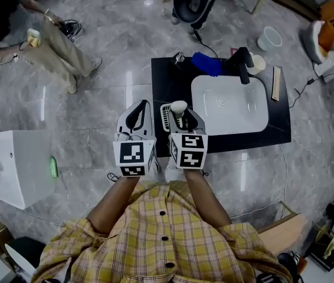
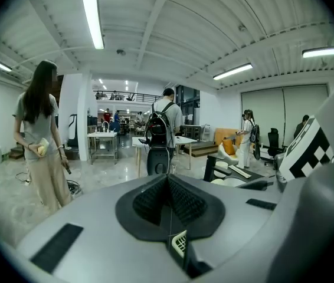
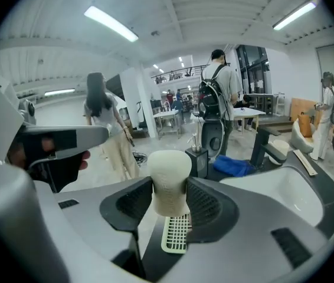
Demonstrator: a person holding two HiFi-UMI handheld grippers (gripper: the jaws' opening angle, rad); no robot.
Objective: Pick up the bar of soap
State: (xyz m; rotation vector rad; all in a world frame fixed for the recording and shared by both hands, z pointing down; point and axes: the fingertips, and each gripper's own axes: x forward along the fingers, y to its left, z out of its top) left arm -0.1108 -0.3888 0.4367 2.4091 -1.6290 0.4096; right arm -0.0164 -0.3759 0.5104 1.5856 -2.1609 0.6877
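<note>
My right gripper (image 1: 179, 114) is shut on the cream bar of soap (image 1: 179, 106), which stands upright between the pads above the black counter's left edge. In the right gripper view the bar of soap (image 3: 169, 182) fills the gap between the two dark pads (image 3: 134, 203), and a white slotted soap tray (image 3: 176, 233) lies just below it on the counter. My left gripper (image 1: 136, 118) hangs beside it to the left, over the floor. In the left gripper view that left gripper (image 2: 169, 199) is shut with nothing in it.
The black counter (image 1: 167, 78) carries a white sink basin (image 1: 229, 102), a black faucet (image 1: 244, 63), a blue cloth (image 1: 207, 63), a soap dispenser (image 1: 179, 58) and a cup (image 1: 256, 63). A person (image 1: 55, 40) stands at the far left. A white basin (image 1: 7, 164) sits on the floor.
</note>
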